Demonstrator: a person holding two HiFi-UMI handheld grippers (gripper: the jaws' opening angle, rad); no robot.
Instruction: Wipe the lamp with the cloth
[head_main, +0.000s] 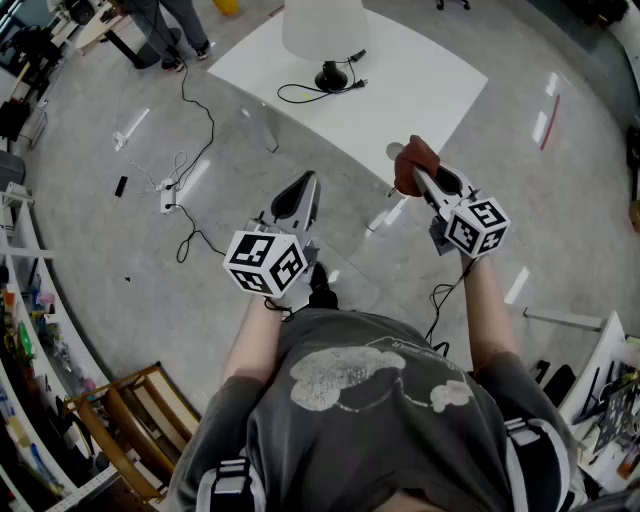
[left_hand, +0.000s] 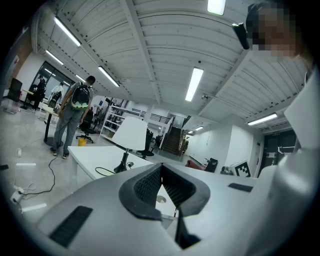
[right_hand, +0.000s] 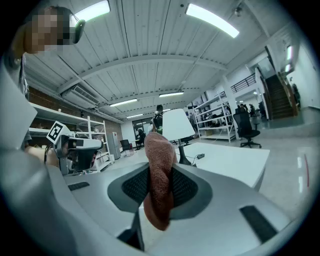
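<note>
head view: my left gripper (head_main: 303, 185) and right gripper (head_main: 420, 175) hang over the floor, near the white table (head_main: 430, 90) bearing the lamp (head_main: 322, 30). left gripper view: my jaws are pressed together, empty. right gripper view: my jaws pinch the rust-brown cloth (right_hand: 160, 170), with the lamp beyond it.

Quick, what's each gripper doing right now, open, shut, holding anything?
Left gripper: shut, nothing between its jaws.
Right gripper: shut on the cloth.
</note>
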